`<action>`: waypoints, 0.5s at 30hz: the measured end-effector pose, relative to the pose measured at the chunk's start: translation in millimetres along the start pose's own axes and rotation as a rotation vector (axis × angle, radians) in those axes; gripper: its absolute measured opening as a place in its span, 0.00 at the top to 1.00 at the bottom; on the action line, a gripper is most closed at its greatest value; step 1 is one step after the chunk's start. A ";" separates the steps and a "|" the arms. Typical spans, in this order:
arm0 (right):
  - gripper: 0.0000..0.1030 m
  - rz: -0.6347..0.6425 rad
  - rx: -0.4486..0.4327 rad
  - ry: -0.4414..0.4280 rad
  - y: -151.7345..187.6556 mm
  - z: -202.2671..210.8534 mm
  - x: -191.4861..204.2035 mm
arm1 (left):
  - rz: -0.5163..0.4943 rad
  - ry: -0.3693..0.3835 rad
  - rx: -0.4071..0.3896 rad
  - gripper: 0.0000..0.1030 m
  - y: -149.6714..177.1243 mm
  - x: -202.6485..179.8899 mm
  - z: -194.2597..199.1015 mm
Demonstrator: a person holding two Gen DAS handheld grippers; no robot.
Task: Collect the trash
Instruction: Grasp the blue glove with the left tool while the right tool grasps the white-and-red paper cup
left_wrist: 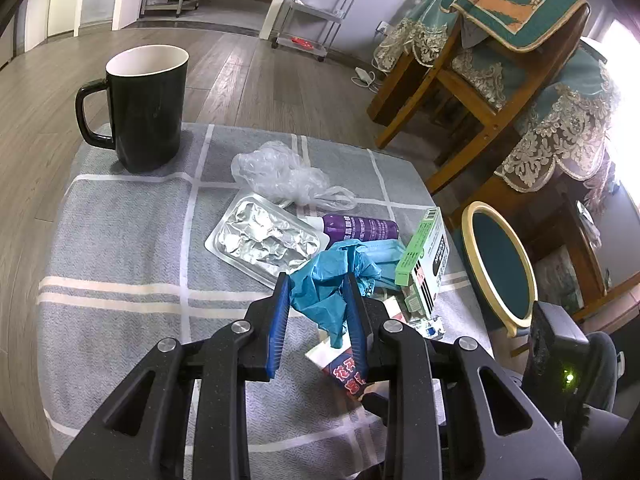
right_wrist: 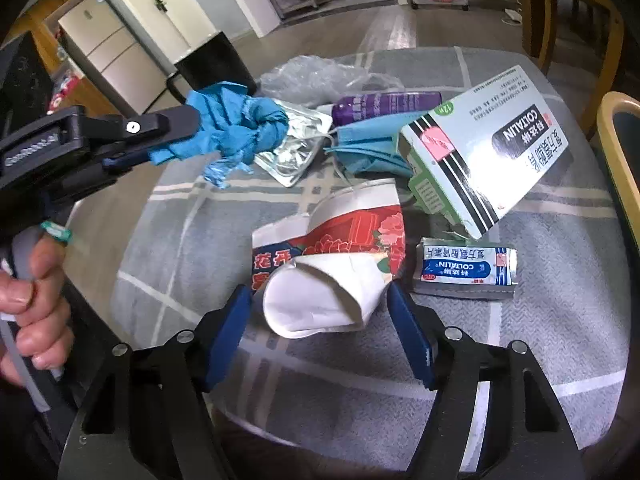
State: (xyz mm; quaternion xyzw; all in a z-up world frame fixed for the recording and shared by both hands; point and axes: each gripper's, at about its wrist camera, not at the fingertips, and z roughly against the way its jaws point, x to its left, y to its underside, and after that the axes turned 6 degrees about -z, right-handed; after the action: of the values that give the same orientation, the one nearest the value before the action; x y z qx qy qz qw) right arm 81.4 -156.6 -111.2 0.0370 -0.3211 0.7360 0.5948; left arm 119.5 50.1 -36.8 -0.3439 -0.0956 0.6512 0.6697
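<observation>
The left gripper [left_wrist: 316, 280] clamps 1 crumpled blue glove [left_wrist: 320, 284] above the grey checked cloth [left_wrist: 120, 240]. The right gripper [right_wrist: 320, 300] stands open around 1 crushed paper cup [right_wrist: 320, 300]. Nearby lie 1 medicine box [right_wrist: 480, 148], 1 blister pack [right_wrist: 466, 270], 1 purple tube [right_wrist: 384, 106], 1 foil tray [left_wrist: 264, 236], 1 black mug [left_wrist: 144, 108].

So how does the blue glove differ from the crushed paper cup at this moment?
The blue glove is clamped in the left hand-held gripper and hangs off the cloth; the crushed paper cup lies on the grey checked cloth, between the right hand-held gripper's open fingers. The glove is a plain blue, limp crumple; the cup is stiff, flattened, white inside with a red flower print. Both are crumpled trash.
</observation>
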 end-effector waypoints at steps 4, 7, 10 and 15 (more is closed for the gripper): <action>0.35 0.005 -0.023 -0.015 -1.0 9.8 1.4 | 0.003 0.000 -0.003 0.74 0.3 0.2 -0.2; 0.36 0.000 -0.040 -0.027 -2.7 16.9 0.4 | 0.004 -0.001 -0.008 0.74 0.8 -0.4 0.8; 0.36 -0.008 -0.055 -0.043 -3.9 22.9 -2.1 | 0.005 -0.001 -0.012 0.75 0.7 -1.0 2.3; 0.37 -0.014 -0.083 -0.060 -8.0 34.1 -4.6 | 0.008 -0.001 -0.016 0.75 0.8 -1.0 3.7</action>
State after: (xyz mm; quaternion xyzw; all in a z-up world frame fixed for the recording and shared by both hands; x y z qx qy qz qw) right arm 78.8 -177.4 -82.8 0.0368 -0.3689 0.7164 0.5910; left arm 116.7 50.3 -34.2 -0.3493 -0.0999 0.6533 0.6642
